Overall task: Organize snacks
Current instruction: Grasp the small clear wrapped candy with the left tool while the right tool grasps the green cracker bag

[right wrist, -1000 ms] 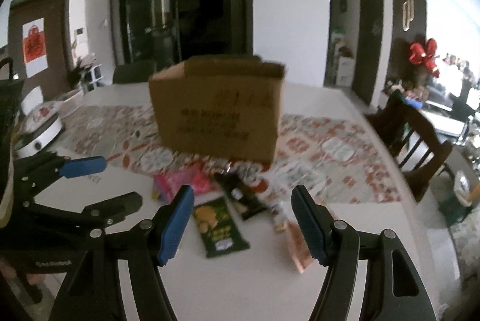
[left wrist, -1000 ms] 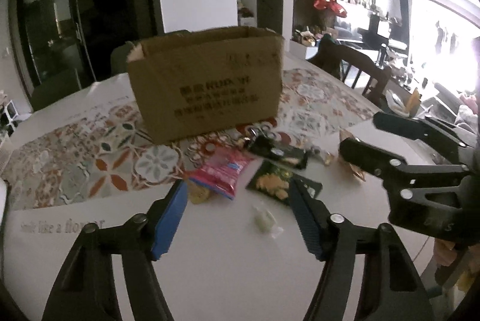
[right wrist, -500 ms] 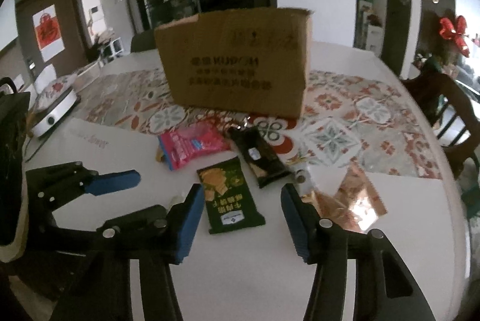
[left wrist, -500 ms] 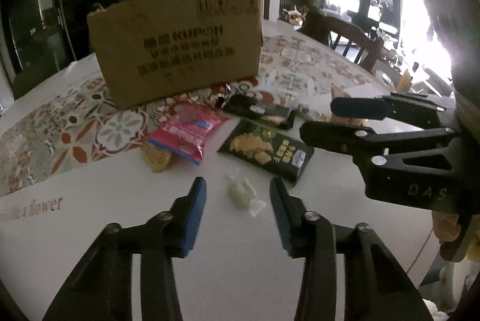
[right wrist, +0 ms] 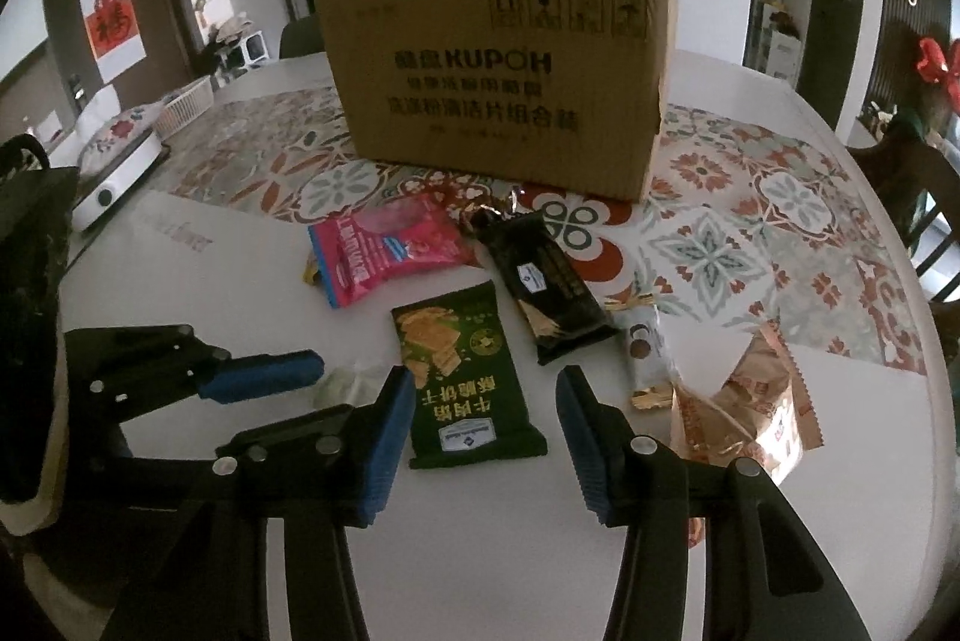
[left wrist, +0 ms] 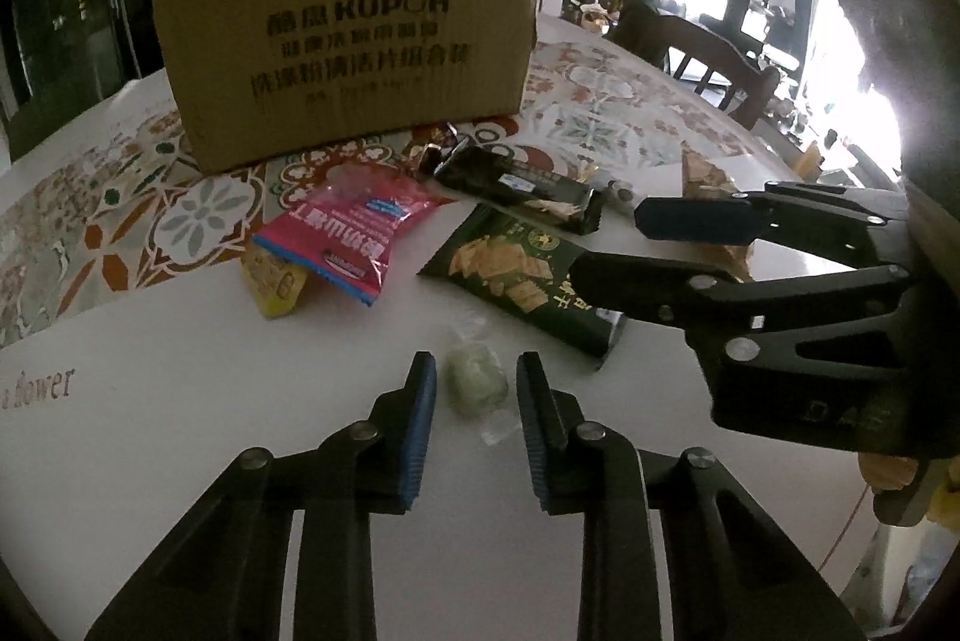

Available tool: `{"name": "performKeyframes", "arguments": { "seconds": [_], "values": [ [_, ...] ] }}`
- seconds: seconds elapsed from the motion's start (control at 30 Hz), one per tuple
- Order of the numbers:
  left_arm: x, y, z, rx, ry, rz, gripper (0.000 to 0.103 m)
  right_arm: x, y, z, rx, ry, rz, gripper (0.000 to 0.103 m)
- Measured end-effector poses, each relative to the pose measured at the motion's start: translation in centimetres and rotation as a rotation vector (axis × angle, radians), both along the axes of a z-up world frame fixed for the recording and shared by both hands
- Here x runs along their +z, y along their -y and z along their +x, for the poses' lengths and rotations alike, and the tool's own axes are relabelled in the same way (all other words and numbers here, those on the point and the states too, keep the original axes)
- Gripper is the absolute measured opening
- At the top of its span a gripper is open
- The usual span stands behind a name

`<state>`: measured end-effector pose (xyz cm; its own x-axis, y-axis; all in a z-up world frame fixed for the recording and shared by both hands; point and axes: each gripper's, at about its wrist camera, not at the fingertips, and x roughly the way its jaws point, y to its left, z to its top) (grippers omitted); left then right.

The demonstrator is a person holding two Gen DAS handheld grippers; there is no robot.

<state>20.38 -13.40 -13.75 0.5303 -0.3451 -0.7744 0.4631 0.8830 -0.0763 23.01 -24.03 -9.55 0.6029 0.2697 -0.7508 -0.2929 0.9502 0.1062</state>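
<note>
While the left tool (left wrist: 474, 395) closes in the left wrist view, a pale green wrapped sweet (left wrist: 475, 384) sits squarely between its blue pads, gaps showing on both sides, so nothing is gripped yet. The sweet lies on the white surface (left wrist: 180, 401), dead ahead along the fingers; its twisted clear ends run roughly fore and aft, so the pads meet its short sides. Beyond it, farther up the surface: a pink packet (left wrist: 348, 233), a dark green cracker packet (left wrist: 522, 275), a black bar wrapper (left wrist: 522, 188), then the cardboard box (left wrist: 348, 47) standing upright at the back. The right tool (left wrist: 606, 245) reaches in from the right, over the green packet's near corner.

Right wrist view: the right tool (right wrist: 483, 419) straddles the lower half of the green cracker packet (right wrist: 462, 371), jaws closing, pads clear of both long edges, not yet pressing. The packet's long axis runs along the fingers, slightly skewed, printed end nearest. The left tool (right wrist: 288, 389) enters from the left, with the sweet (right wrist: 348, 383) just at its tips. A coppery packet (right wrist: 744, 401) lies to the right, well apart from the sweet.

Judgement: each hand is nearer its own item; the box (right wrist: 504, 77) lies straight ahead of both.
</note>
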Motion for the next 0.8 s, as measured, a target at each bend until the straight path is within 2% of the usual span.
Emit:
{"name": "performKeyframes", "arguments": {
  "seconds": [0.07, 0.8],
  "values": [
    [-0.1, -0.1, 0.1, 0.007, 0.007, 0.001, 0.019, -0.1, -0.1, 0.1, 0.001, -0.002, -0.003, 0.050],
    [1.1, -2.7, 0.7, 0.087, 0.009, -0.022, 0.019, -2.1, -2.5, 2.4, 0.048, -0.075, -0.021, 0.051]
  ]
}}
